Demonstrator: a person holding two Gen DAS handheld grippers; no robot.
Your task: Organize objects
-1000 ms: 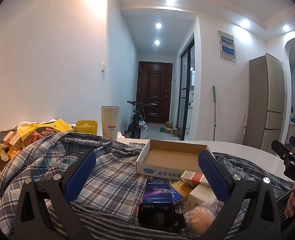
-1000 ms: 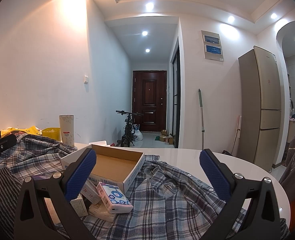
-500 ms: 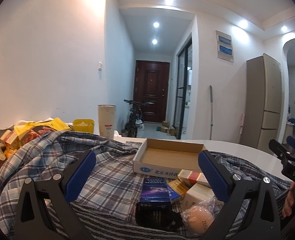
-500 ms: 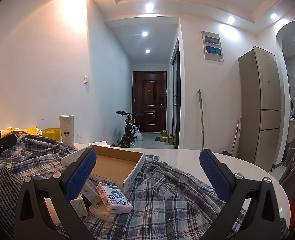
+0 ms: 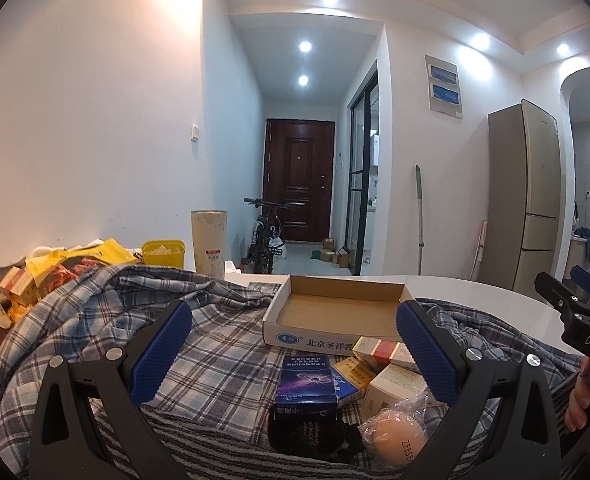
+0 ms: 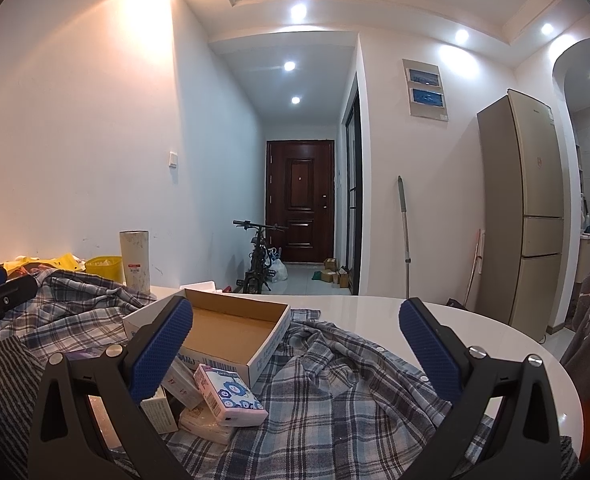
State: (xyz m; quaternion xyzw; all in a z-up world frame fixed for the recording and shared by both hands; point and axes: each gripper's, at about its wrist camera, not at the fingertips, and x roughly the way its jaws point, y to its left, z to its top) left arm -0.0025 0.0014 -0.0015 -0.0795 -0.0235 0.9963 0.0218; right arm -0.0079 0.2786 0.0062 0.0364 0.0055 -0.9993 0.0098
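Left gripper is hovering with jaws spread wide, nothing between them, over small cartons at lower centre: a dark purple box is lying just below the shallow open cardboard tray on a blue-grey plaid shirt. Right gripper is likewise gaping empty, the pink-and-white tissue pack sitting lower left.

Both wrist views sit low over the tabletop, facing the open cardboard box; left view closer.
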